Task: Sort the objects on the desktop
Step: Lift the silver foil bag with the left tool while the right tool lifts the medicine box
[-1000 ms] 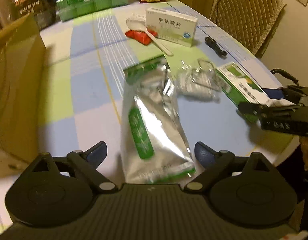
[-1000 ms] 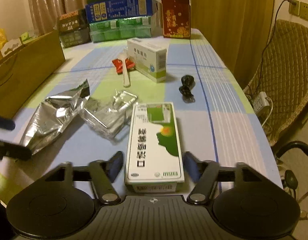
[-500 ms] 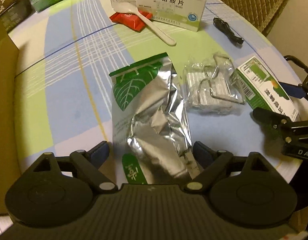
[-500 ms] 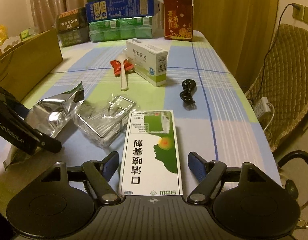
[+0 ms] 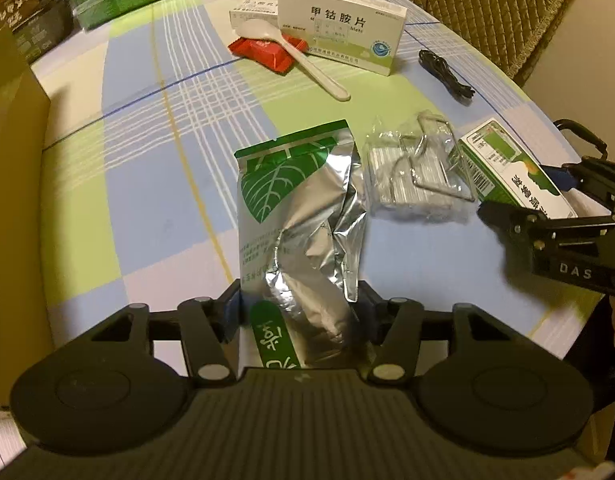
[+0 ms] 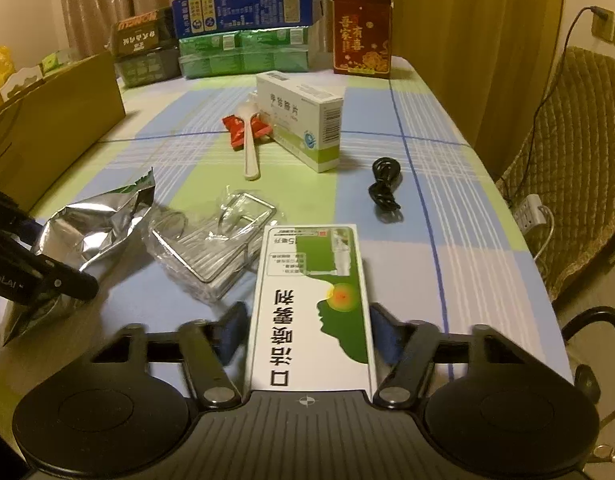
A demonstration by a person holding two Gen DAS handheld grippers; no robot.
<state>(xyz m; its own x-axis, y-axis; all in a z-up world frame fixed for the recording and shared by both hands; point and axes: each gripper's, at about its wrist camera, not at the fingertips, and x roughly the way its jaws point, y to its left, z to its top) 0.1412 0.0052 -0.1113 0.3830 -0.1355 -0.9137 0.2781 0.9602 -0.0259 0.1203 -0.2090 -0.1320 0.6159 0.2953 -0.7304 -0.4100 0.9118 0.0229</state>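
Left wrist view: my left gripper (image 5: 299, 314) pinches the near end of the foil pouch (image 5: 295, 216), which lies on the checked tablecloth (image 5: 155, 128). Right wrist view: my right gripper (image 6: 305, 332) clamps the green-and-white box (image 6: 311, 300) by its long sides, near the table's edge. Between pouch and box lies a wrapped wire rack (image 6: 215, 240); farther off, a spoon (image 6: 251, 148), a medicine box (image 6: 303, 120) and a black cable (image 6: 383, 188).

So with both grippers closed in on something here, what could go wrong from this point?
The left gripper pinches the crumpled foil pouch only at its bottom end; it may sag or slip when lifted. The right gripper flanks the green-and-white box, which abuts the bagged wire rack; moving the box could drag the rack along.
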